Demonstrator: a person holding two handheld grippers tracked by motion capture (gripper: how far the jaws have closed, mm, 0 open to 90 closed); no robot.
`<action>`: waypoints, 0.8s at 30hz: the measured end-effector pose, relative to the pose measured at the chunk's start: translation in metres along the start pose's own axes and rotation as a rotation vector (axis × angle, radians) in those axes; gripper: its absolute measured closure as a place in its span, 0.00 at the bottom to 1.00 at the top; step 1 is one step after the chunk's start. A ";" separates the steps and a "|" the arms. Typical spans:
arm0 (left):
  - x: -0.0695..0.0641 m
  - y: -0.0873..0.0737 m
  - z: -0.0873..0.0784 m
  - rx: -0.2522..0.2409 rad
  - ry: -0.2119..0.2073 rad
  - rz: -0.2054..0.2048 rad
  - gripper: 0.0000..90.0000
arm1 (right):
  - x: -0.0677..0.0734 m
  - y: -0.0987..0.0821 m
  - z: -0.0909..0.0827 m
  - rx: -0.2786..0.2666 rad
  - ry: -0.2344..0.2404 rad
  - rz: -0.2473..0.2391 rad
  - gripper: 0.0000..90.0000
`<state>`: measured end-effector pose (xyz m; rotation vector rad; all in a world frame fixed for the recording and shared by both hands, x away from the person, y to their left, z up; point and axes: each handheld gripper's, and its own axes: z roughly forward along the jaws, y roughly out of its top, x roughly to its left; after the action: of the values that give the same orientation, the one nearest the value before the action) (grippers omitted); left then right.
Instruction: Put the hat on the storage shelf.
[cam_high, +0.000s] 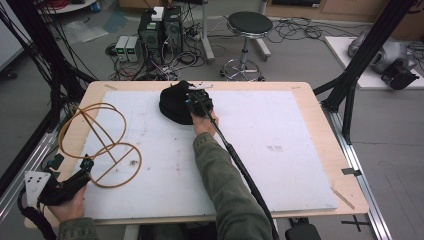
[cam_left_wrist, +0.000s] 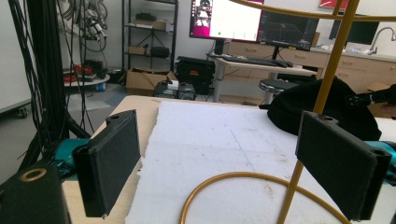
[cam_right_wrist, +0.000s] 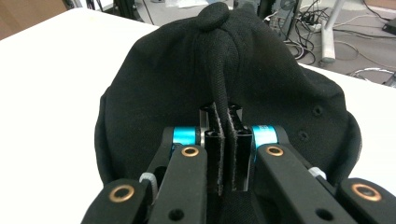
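A black cap (cam_high: 175, 104) lies at the far middle of the white foam board (cam_high: 280, 150). My right gripper (cam_high: 199, 100) is shut on it; in the right gripper view the gripper (cam_right_wrist: 225, 116) pinches a raised fold of the cap (cam_right_wrist: 154, 88) along its centre seam. A yellow wire frame (cam_high: 100, 142) of hoops and rods stands at the board's left side. My left gripper (cam_high: 86, 165) is at the frame's near edge. It is open (cam_left_wrist: 222, 140), with the frame's upright rod (cam_left_wrist: 327, 79) just inside its right jaw, not touching. The cap (cam_left_wrist: 322, 109) shows beyond it.
The foam board lies on a wooden table (cam_high: 325, 125). Black frame posts (cam_high: 350, 85) stand at the right edge and cables hang at the left. On the floor beyond are a stool (cam_high: 249, 25) and computer boxes (cam_high: 160, 30).
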<state>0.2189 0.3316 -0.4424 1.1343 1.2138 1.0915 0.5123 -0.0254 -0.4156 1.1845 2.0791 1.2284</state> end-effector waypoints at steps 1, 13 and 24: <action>0.000 0.000 0.000 -0.002 0.002 0.000 0.16 | 0.000 0.000 0.000 -0.001 0.000 0.003 0.98; 0.000 0.001 -0.001 -0.007 0.006 0.000 0.16 | -0.001 0.002 -0.009 -0.015 -0.016 0.009 0.98; -0.001 0.001 0.000 -0.004 0.004 0.003 0.16 | -0.012 0.021 -0.043 -0.105 -0.030 0.030 0.98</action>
<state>0.2193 0.3304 -0.4416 1.1320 1.2132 1.0980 0.4971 -0.0515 -0.3760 1.1828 1.9570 1.3083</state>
